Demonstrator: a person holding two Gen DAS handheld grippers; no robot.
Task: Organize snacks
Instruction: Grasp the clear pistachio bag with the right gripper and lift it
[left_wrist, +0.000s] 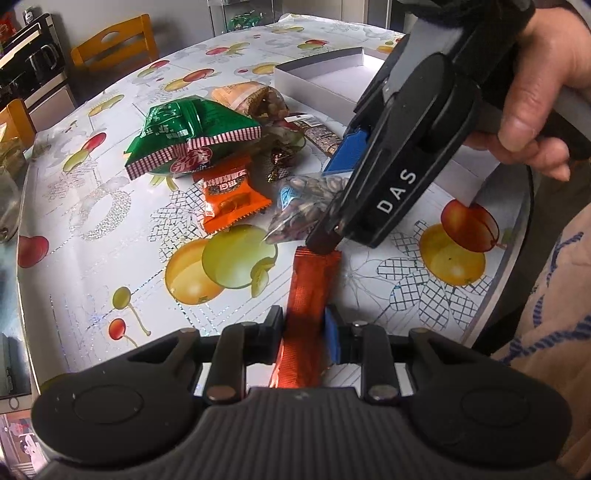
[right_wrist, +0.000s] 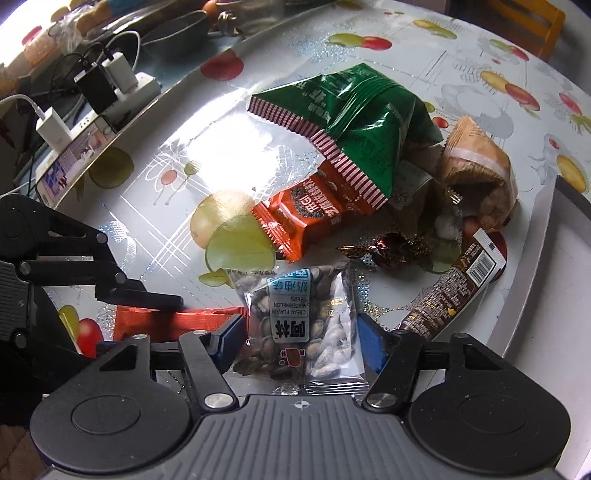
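My left gripper (left_wrist: 303, 325) is shut on a red foil stick packet (left_wrist: 314, 280), which points away over the fruit-print table (left_wrist: 92, 221). My right gripper (right_wrist: 301, 332), held by a hand (left_wrist: 546, 74), points steeply down over a clear bag of watermelon seeds (right_wrist: 295, 325). Its blue pads (right_wrist: 369, 343) flank the bag's two side edges. The bag lies flat and unsqueezed. In the left wrist view the right gripper (left_wrist: 321, 210) comes in from the upper right, its near finger beside the red packet's far end. The red packet (right_wrist: 177, 321) also shows left of the seed bag.
A snack pile lies beyond: green bag (right_wrist: 362, 110), orange packet (right_wrist: 306, 218), tan nut bag (right_wrist: 480, 173), brown bar (right_wrist: 454, 288), wrapped candy (right_wrist: 391, 251). An open white box (left_wrist: 321, 77) stands further back. A power strip with chargers (right_wrist: 92, 96) sits off the table's edge.
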